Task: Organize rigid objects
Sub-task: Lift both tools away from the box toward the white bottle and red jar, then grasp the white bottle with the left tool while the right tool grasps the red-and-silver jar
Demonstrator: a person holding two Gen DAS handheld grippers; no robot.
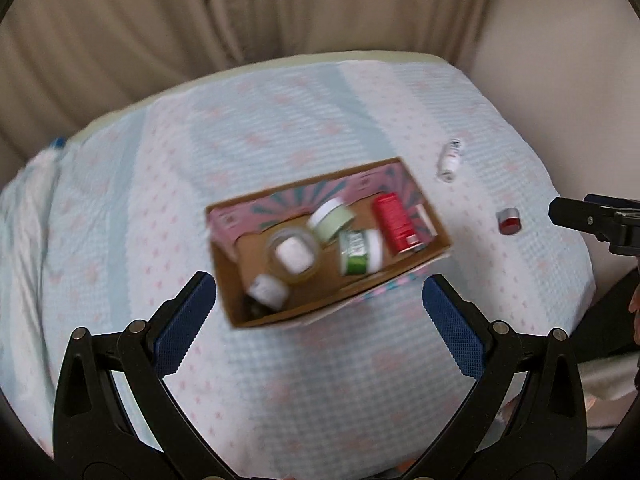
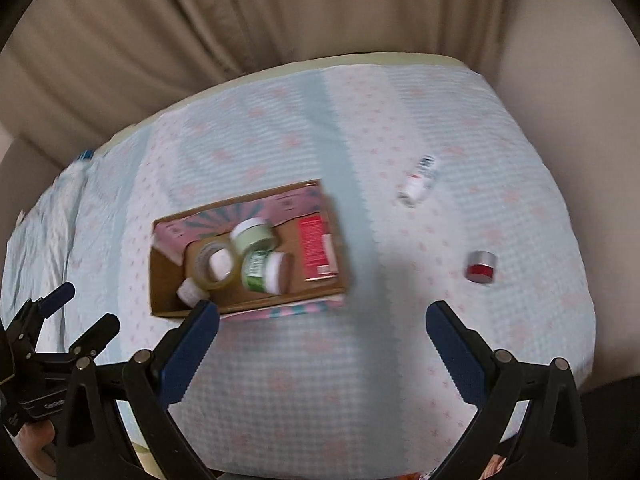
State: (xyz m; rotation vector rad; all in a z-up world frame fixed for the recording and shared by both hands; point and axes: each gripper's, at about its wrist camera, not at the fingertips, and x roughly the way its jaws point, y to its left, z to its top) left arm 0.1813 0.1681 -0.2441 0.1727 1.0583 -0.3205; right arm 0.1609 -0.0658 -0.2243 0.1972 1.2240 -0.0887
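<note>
The cardboard box (image 1: 328,240) sits near the middle of the quilted bedspread (image 1: 280,380), its long axis running left to right, with the right end angled slightly toward the camera. Inside lie a tape roll (image 1: 294,256), a pale green jar (image 1: 332,218), a green-labelled jar (image 1: 360,252) and a red carton (image 1: 394,222); a small white item at the near left corner is too blurred to identify. Outside, to the right, a white bottle (image 2: 418,180) lies on its side and a small red jar (image 2: 482,267) stands well apart from it. The left gripper (image 1: 320,308) and right gripper (image 2: 322,336) both hover with jaws spread wide, holding and touching nothing.
</note>
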